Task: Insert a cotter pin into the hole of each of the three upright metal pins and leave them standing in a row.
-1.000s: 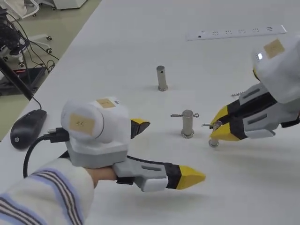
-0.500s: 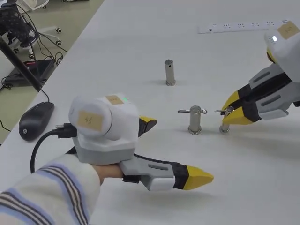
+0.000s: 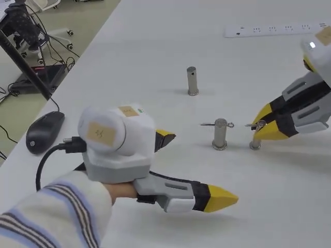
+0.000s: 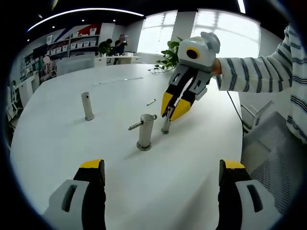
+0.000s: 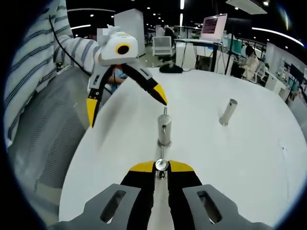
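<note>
On the white tabletop (image 3: 155,57) three metal pins stand upright. The far pin (image 3: 192,81) is on its own, well apart from the other two, and its hole looks bare. The middle pin (image 3: 220,134) has a cotter (image 3: 212,124) through its head, sticking out sideways. Just beside it stands the end pin (image 3: 255,138), with a short bit of wire (image 3: 250,124) showing at its top on the side facing the middle pin. The right claw (image 3: 261,129) comes in low from the side, its yellow tips drawn narrow and pinched around the end pin's head (image 5: 161,165). I cannot tell whether the tips also catch the wire. In the left gripper view the right claw (image 4: 173,111) meets the top of that pin while its foot rests on the tabletop. The left claw (image 3: 201,166) hangs nearer the person, held by a hand in a striped sleeve (image 3: 46,217). Its jaws are spread wide with nothing between them, and it points towards the middle pin from well back. A loose cotter (image 4: 151,102) lies flat beyond the pins in the left gripper view. A mouse (image 3: 44,132) sits near the tabletop's edge, and a power strip (image 3: 274,29) lies along the far side.
</note>
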